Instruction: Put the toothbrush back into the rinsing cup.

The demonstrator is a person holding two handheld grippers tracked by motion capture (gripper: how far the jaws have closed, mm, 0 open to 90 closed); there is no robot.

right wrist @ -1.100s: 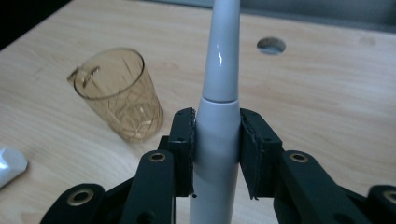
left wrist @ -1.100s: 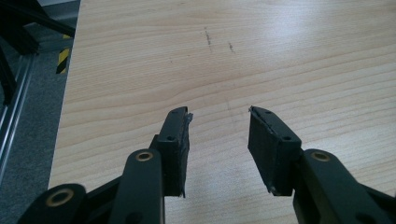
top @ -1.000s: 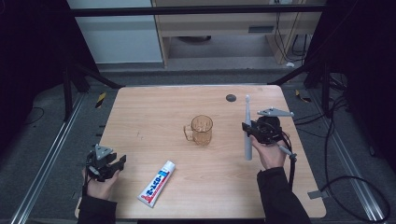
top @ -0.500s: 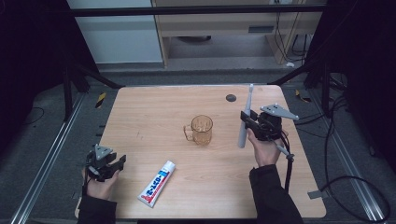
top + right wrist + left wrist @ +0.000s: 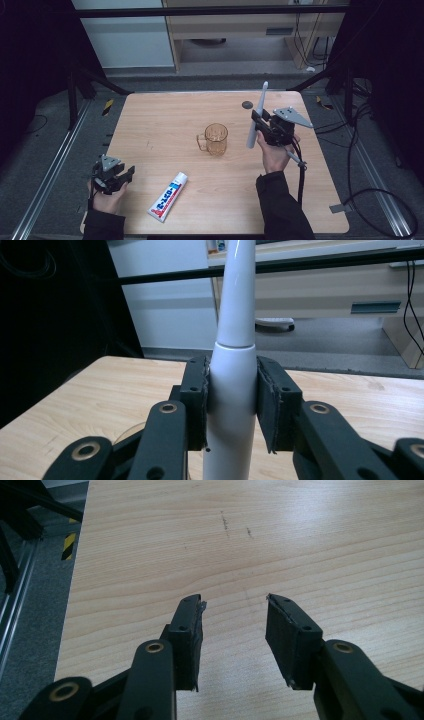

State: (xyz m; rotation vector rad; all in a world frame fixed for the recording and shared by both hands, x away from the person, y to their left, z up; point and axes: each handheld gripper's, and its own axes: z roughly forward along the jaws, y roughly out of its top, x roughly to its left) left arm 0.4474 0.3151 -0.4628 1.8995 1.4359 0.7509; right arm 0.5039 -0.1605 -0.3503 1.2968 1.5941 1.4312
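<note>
- While the right gripper [image 5: 261, 127] holds the toothbrush [image 5: 256, 115] in the air, just to the right of the cup [image 5: 216, 138], the step in hand looks to me like carrying the brush to the cup.
- In the right gripper view, the two black jaws are pressed on both sides of the thick white body of the toothbrush [image 5: 234, 375], so the grip looks firm.
- The toothbrush is nearly upright. Its long axis runs from the thick handle end at the bottom to the thin neck at the top, and the top leans a little away from the person and to the right.
- I think the next move needs the hand to bring the lower end over the mouth of the cup and then lower it straight, without knocking the rim, because the cup looks light.
- The left gripper [image 5: 112, 174] rests low at the near left corner of the table [image 5: 165, 115], with its jaws apart and nothing between them.
- The toothpaste tube [image 5: 168, 196] lies flat near the front edge, well apart from the cup.
</note>
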